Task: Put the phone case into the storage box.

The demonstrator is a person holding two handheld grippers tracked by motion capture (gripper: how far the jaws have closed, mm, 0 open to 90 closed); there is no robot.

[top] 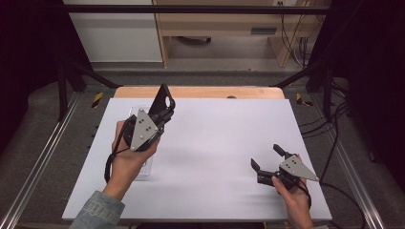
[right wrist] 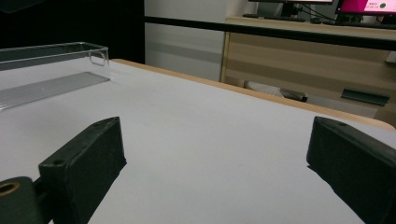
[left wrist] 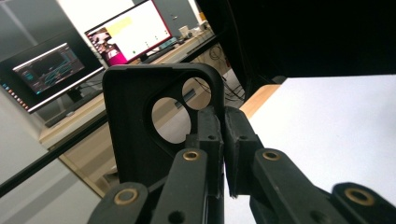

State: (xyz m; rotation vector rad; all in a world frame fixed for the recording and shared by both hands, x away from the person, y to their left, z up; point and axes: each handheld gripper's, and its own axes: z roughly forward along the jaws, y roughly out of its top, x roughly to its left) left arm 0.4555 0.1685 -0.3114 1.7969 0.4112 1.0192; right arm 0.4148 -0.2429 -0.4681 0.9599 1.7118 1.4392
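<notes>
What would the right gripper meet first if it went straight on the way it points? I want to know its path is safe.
Probably nothing soon: the right gripper has open jaws facing bare table up to the far edge. The clear tray sits off to one side, seemingly outside that line.

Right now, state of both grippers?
Left gripper: shut on the black phone case, held up above the table.
Right gripper: open, nothing between its jaws, low over the table.
</notes>
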